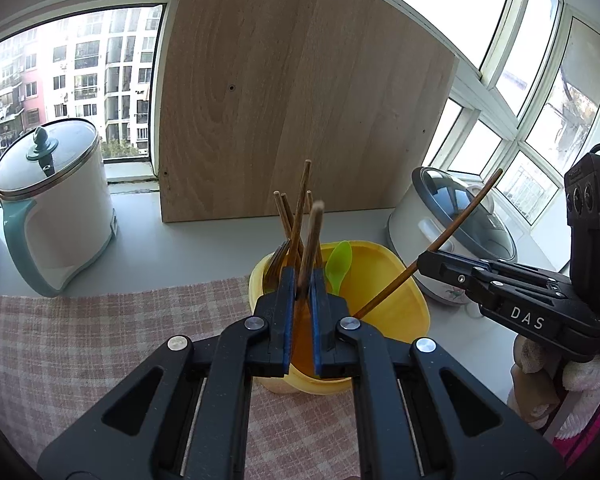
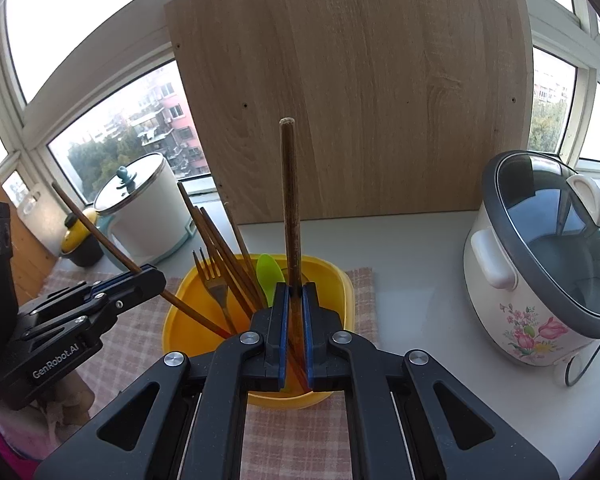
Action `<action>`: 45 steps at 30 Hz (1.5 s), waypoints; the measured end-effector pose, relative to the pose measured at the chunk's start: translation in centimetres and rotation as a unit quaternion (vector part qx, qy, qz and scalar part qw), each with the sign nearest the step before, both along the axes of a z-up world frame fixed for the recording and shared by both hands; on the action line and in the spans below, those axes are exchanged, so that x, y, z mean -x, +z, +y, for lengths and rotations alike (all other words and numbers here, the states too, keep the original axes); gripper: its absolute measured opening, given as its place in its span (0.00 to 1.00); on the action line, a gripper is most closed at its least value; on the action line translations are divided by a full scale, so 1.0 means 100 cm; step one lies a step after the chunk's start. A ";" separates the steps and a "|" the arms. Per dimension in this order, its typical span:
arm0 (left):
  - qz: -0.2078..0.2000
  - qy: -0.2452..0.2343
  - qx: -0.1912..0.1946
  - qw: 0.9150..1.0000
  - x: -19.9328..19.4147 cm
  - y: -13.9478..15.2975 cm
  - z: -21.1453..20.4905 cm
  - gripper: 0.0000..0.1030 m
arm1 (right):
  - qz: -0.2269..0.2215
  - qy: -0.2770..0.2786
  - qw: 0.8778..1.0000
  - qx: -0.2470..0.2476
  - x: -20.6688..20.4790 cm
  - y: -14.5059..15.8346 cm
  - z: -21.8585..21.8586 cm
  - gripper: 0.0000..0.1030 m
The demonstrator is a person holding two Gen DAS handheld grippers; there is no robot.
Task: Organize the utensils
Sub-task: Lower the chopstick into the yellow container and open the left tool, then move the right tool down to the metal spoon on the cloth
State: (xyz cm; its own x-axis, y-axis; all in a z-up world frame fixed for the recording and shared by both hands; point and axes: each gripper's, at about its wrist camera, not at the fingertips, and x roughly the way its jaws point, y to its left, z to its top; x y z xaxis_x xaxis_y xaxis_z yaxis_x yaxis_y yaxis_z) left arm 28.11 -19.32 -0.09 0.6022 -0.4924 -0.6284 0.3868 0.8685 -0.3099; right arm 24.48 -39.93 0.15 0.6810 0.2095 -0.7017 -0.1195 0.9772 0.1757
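Note:
A yellow plastic container [image 1: 384,280] [image 2: 332,276] stands on a pink checked cloth [image 1: 112,340] and holds several wooden chopsticks [image 1: 286,216] [image 2: 216,244], a fork [image 2: 214,280] and a green spoon [image 1: 340,264] [image 2: 269,272]. My left gripper [image 1: 300,284] [image 2: 156,276] is shut on a wooden chopstick [image 1: 312,236] [image 2: 96,228] whose lower end sits in the container. My right gripper [image 2: 296,296] [image 1: 420,260] is shut on another chopstick [image 2: 290,208] [image 1: 460,220], its lower end also inside the container.
A wooden board [image 1: 300,92] leans upright behind the container. A white and teal electric pot [image 1: 52,208] stands at the left, a white rice cooker [image 2: 540,260] at the right. A small yellow-lidded pot [image 2: 78,240] sits at the far left. Windows surround the counter.

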 end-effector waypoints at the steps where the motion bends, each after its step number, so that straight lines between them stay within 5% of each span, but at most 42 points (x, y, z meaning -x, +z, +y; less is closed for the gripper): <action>1: -0.001 0.001 -0.001 1.000 0.002 0.000 0.001 0.05 | 0.002 -0.001 1.000 -0.001 0.001 0.000 0.000 0.05; 4: -0.007 0.002 -0.002 1.000 0.009 0.003 0.005 0.25 | -0.002 -0.004 1.000 0.003 0.007 0.001 0.000 0.21; 6: -0.011 0.003 -0.002 1.000 0.014 0.005 0.009 0.26 | -0.012 -0.007 1.000 0.008 0.014 0.004 0.001 0.39; 31: -0.040 0.015 -0.025 0.999 0.101 0.027 0.085 0.27 | -0.062 -0.024 0.998 0.022 0.095 0.033 0.050 0.54; 38: -0.047 0.027 -0.037 0.998 0.129 0.032 0.116 0.55 | -0.086 -0.030 0.995 0.039 0.121 0.039 0.072 0.77; 40: -0.052 0.042 -0.042 0.997 0.136 0.031 0.127 0.68 | -0.089 -0.034 0.995 0.042 0.126 0.037 0.079 0.79; 45: -0.049 0.081 -0.061 0.994 0.148 0.026 0.155 0.78 | -0.071 -0.025 0.996 0.040 0.131 0.024 0.097 0.79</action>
State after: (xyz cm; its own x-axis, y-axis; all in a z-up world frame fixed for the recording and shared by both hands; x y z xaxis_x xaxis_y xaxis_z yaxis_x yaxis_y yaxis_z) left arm 13.30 -3.83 2.53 0.7282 -0.3075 -0.6125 0.2623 0.9507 -0.1655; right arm 11.39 -30.20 2.51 0.7829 0.1204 -0.6104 -0.0882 0.9927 0.0828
